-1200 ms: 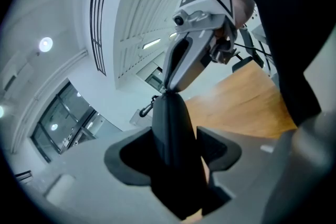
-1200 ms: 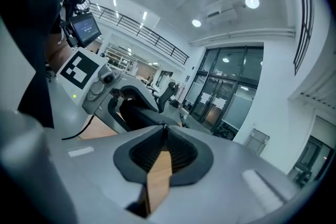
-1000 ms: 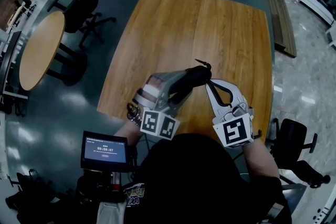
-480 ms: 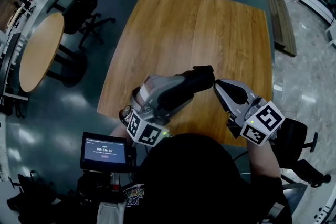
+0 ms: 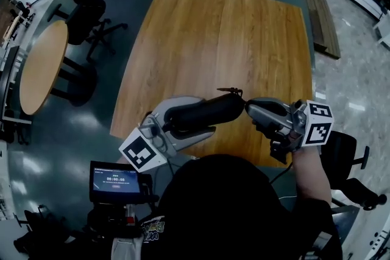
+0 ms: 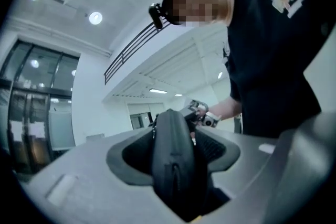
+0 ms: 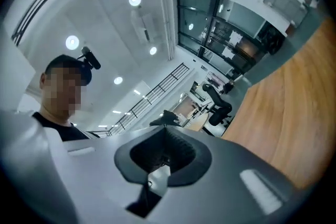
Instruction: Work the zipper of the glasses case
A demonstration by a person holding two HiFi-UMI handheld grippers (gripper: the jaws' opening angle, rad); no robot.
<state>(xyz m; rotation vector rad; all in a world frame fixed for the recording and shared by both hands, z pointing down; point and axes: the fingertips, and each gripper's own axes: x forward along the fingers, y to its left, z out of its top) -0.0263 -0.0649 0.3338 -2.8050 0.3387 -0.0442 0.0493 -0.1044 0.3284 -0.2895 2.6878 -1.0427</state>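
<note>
**Item:** glasses case [image 5: 225, 108], black, long and rounded, zip-closed. One unit.

**Location:** held in the air over the near edge of the wooden bench [image 5: 225, 39], touching nothing on it. It lies roughly level, with one end pointing to the person's right.

**Handling (judged):** probably light. It looks like a semi-stiff shell under matt fabric, so it should give slightly under a squeeze but not collapse. The cloth surface should not slip. It is unlikely to break, though a hard clamp could bow the shell and make the zipper bind.

**Where to hold (judged):** across the middle of the body, on the broad faces and clear of the zipper line. The slider is small and suits a fingertip pinch on its tab. A thin dark cord [image 5: 229, 91] stands up free near the right end.

**Left gripper [image 5: 204, 115]:** the jaws stand partly apart and are clamped on the case's mid-body. The left gripper view shows the case edge-on, filling the gap between the pads. This gripper lies about level and reaches in from the left, with its marker cube [image 5: 143, 154] low and nearest the person.

**Right gripper [image 5: 248, 108]:** the jaws are together. The tips meet the case's right end, but no view shows whether they pinch the zipper tab. This gripper also lies near level and reaches in from the right, with its marker cube [image 5: 318, 123] turned outward.
</note>
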